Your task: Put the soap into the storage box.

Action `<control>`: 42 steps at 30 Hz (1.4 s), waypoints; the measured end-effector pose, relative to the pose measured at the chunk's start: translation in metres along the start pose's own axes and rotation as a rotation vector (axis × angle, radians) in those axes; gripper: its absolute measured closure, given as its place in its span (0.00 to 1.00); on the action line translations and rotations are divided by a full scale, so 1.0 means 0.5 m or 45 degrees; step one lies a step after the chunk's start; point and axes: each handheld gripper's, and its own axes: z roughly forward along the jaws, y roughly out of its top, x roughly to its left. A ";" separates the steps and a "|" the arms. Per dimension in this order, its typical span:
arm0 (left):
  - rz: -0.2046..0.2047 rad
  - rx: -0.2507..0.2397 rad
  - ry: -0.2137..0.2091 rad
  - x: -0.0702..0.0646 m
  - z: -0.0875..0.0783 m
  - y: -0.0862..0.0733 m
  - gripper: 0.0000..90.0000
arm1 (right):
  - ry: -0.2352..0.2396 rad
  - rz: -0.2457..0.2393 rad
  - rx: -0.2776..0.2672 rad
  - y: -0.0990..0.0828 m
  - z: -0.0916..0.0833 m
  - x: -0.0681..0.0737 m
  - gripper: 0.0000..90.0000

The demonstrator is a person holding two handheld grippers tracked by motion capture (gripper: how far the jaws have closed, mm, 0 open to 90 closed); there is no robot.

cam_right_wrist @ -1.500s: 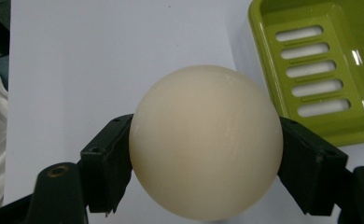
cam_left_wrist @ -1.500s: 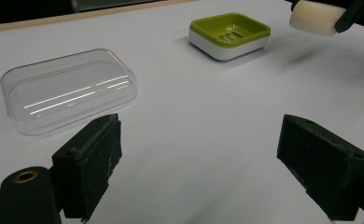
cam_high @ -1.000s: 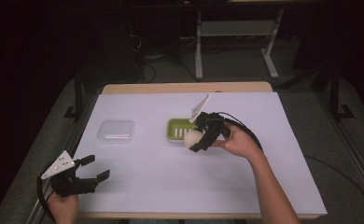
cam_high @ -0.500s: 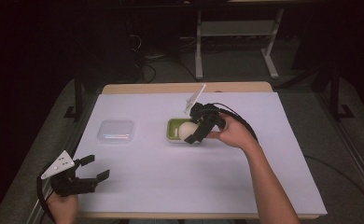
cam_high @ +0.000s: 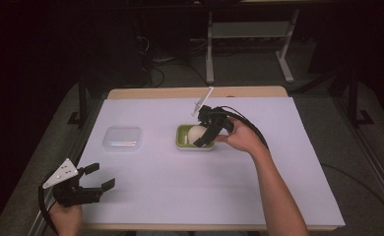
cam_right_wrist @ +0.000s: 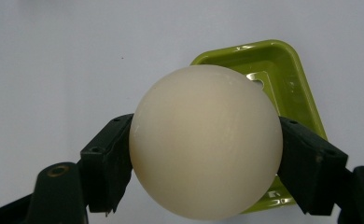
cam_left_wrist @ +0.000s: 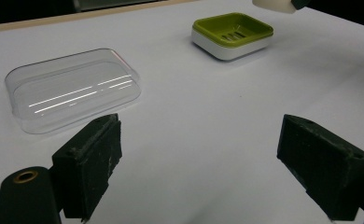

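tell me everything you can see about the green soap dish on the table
The soap dish is a small rounded rectangle: an olive-green tray with a raised rim and drain slots in its floor, seated in a white base. It looks like smooth plastic. It sits flat and upright on the white table cover, right of the clear plastic lid and apart from it. The right gripper holds a cream soap bar just above it; whether they touch is unclear.

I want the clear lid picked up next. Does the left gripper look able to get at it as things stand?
Probably yes. The left gripper is open and holds nothing, and only bare white table cover lies between its fingers and the clear lid. The right gripper is off at the green dish.
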 end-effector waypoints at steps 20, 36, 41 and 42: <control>-0.009 0.000 0.000 0.001 -0.003 -0.002 0.15 | -0.015 0.069 0.007 0.002 0.059 -0.044 0.27; -0.005 0.004 -0.001 0.000 -0.002 -0.001 0.15 | -0.053 0.113 0.025 -0.003 0.083 -0.065 0.27; -0.005 0.006 -0.005 0.001 -0.002 -0.002 0.15 | -0.060 0.121 0.026 -0.004 0.088 -0.068 0.27; -0.008 0.002 -0.004 0.001 -0.002 -0.002 0.15 | -0.062 0.121 0.026 -0.004 0.089 -0.069 0.27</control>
